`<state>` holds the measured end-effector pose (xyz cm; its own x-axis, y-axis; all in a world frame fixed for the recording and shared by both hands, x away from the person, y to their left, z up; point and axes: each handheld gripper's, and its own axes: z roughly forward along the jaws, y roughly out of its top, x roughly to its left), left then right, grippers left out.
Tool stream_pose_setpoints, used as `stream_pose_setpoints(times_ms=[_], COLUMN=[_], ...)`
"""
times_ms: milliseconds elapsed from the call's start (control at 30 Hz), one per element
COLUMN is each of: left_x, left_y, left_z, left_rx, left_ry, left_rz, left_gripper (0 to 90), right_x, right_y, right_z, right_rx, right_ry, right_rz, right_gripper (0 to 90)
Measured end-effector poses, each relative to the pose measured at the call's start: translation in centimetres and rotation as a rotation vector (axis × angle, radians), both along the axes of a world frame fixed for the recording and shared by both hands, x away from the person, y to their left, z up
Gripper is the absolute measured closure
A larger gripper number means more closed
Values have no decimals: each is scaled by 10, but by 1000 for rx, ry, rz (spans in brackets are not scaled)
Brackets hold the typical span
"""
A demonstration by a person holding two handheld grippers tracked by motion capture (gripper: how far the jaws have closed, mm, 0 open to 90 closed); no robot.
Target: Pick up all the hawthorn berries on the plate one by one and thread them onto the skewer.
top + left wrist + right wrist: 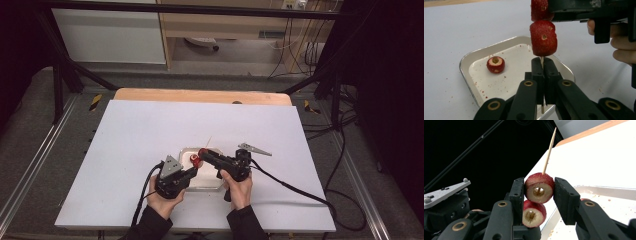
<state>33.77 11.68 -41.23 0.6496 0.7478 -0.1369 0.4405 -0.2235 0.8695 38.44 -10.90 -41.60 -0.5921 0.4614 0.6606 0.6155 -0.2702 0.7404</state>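
In the high view, both hands come in from the bottom edge and meet just below the middle of the frame, over a small white tray [186,152] that rests on the white surface [135,135]. We see the left tongs [194,170] pointing right and up toward the red fruit, and the right tongs [201,154] reaching left across the tray, so the two tools face each other above it, probably so that crumbs and juice fall into the tray. In the left gripper view, the left tongs [544,65] are clenched on the lower end of a thin wooden skewer [542,59] in the centre of the frame, holding it upright like an anchor. A hawthorn piece [543,38] sits on the stick just above the pads, another piece [539,10] is above it at the top edge, and a loose piece [495,64] lies in the tray at centre left. In the right gripper view, the right tongs [539,191] grasp the upper hawthorn ring [539,188] by its sides at the centre, with the skewer's point [550,147] rising toward the upper middle of the frame. The second ring [533,213] hangs just below. We judge that this grip serves to slide the fruit along the stick.
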Motion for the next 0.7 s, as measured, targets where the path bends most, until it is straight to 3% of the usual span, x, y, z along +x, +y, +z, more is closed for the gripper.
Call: stream_pose_setpoints(times_ms=[433,500,567,700], left_x=[1,0,-1,-1], left_y=[3,6,11,21], left_z=[-6,-5,-5,-8], left_rx=[-3,1,-1,10], left_ry=[7,2,6,11], left_rz=[-23,-19,-20,-14], left_gripper=[882,883,882,882], right_x=[-3,-4,-4,-3], right_y=[1,0,-3,-9], right_z=[-3,-2,1,4], right_rx=[-38,-54,-101,-133], right_ry=[1,-15,-48,-64], right_rz=[15,15,-3,-6], right_gripper=[609,560,525,432])
